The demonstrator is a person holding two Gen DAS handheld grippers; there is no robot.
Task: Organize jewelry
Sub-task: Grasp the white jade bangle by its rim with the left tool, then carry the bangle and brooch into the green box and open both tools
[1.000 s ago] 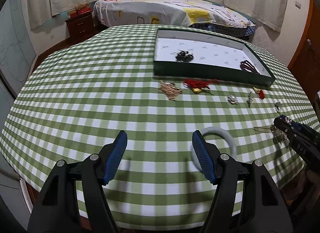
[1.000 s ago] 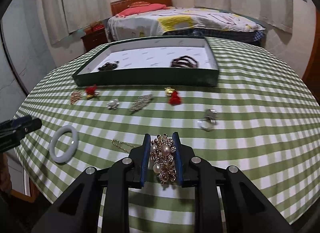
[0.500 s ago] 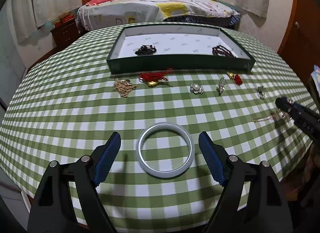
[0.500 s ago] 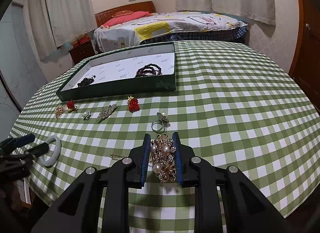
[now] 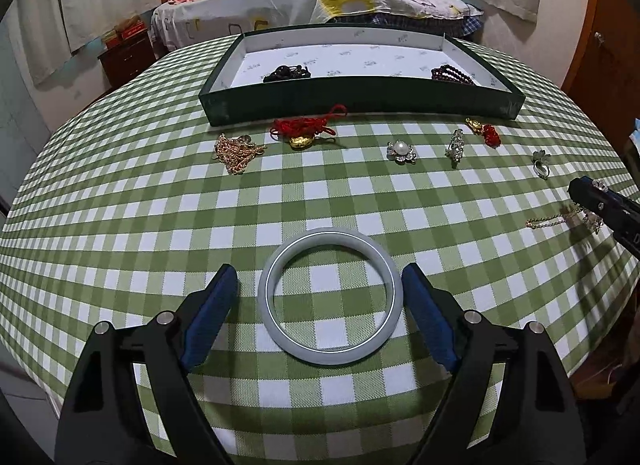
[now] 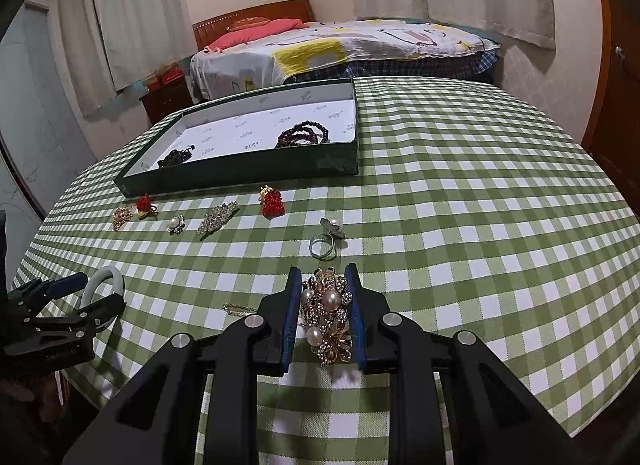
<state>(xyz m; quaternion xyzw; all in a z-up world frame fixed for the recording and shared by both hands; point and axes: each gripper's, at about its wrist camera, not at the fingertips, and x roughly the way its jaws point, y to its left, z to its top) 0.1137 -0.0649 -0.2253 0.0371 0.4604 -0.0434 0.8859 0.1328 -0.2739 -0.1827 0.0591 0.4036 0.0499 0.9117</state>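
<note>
Two hand-held grippers work a checked surface strewn with jewelry. The left gripper straddles a pale bangle lying flat near the front edge, jaws spread wide, the right pad almost at the rim, the left pad apart from it; nothing is held yet. The right gripper is clamped on a gold-and-pearl brooch, carried just above the cloth.

To take the bangle cleanly, the left jaws should probably centre on the ring so both pads meet its outer rim together, then close gently, since a smooth hoop may skid or tip. Its likely home is the green tray at the far side, where two bead bracelets already lie.

A second earlier the bangle sat off to the right, half hidden behind the right pad; now it lies between jaws that have just been opening wider. The brooch grip is unchanged.
</note>
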